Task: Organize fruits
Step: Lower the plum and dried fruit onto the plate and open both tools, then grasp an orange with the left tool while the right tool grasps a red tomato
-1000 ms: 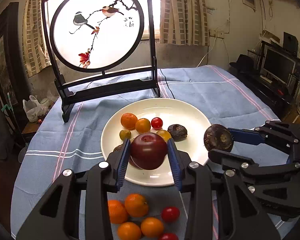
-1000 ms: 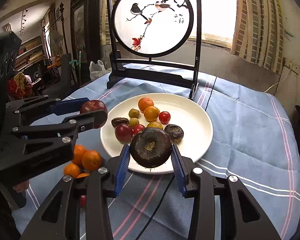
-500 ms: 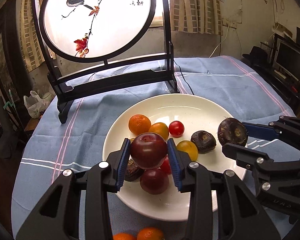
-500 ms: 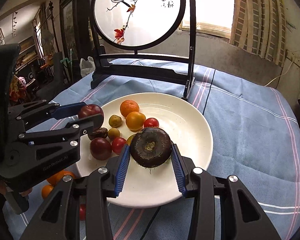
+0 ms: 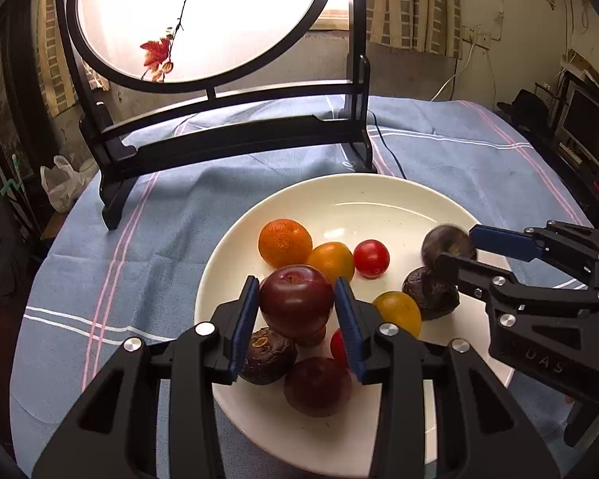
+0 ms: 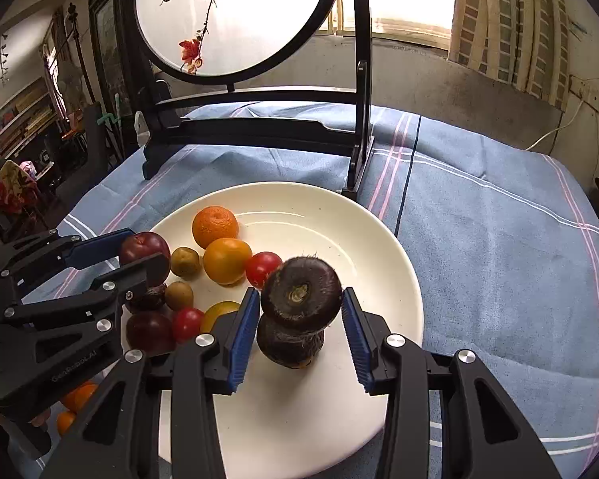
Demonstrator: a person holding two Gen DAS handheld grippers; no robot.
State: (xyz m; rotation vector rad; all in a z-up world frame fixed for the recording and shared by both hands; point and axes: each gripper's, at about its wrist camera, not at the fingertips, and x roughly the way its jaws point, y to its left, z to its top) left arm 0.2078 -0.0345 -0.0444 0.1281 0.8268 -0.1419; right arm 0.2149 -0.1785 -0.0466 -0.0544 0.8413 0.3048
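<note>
A white plate (image 5: 379, 199) (image 6: 359, 239) on the blue cloth holds an orange (image 5: 284, 242), yellow and red small fruits, a dark plum and dark brown fruits. My left gripper (image 5: 295, 299) is shut on a dark red plum (image 5: 295, 299) low over the plate's left part; it also shows in the right wrist view (image 6: 143, 251). My right gripper (image 6: 299, 311) has opened; gaps show between its pads and the dark brown round fruit (image 6: 301, 293), which sits on another brown fruit (image 6: 289, 343) on the plate.
A black stand with a round painted screen (image 5: 235, 131) stands just behind the plate, with a cable (image 5: 387, 155) running by it. Several oranges (image 6: 74, 403) lie on the cloth left of the plate. The table edge drops off at right.
Both grippers moved forward and down over the plate. The right gripper's jaws have spread and let the dark brown fruit go onto another fruit. The left still holds the plum.
</note>
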